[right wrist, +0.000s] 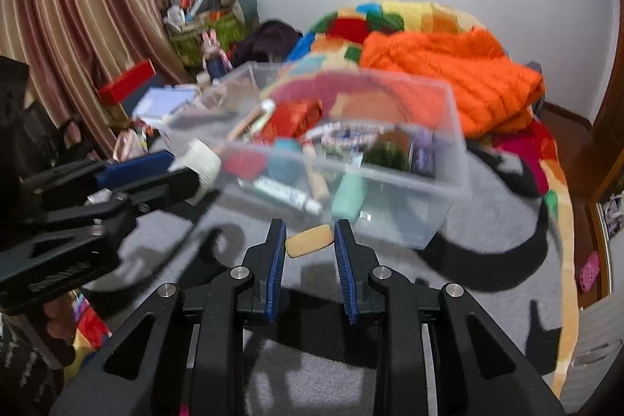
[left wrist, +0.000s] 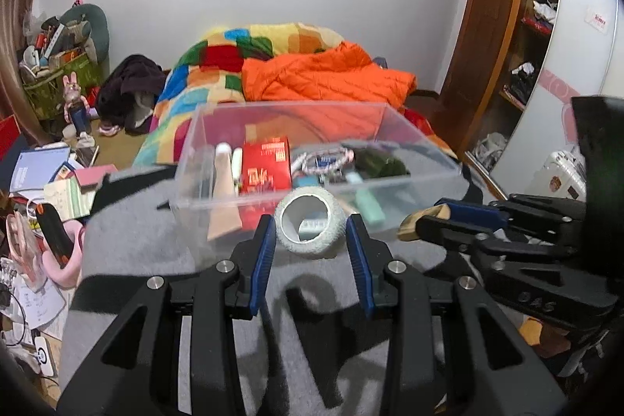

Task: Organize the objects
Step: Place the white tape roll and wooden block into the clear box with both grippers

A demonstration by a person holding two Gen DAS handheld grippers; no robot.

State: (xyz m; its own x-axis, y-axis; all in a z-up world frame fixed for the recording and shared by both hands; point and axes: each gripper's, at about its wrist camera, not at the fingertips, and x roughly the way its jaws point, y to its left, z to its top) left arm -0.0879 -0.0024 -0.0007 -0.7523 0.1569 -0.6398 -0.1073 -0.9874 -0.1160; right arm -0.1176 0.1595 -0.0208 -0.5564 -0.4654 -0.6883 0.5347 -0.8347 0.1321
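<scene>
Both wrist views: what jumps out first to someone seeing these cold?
The clear plastic bin, dead centre on the grey blanket, crammed with tubes, a red box and small clutter. In front of it each gripper holds something: the left gripper is shut on a white tape roll, the right gripper on a small tan block. Behind, a bright orange puffer jacket lies on a multicoloured quilt.

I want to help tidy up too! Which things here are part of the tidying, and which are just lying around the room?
Part of the job:
left gripper holding the white tape roll
right gripper holding the tan block
clear bin with small items inside

Just lying about:
orange jacket
colourful blanket
bunny toy
curtain
</scene>
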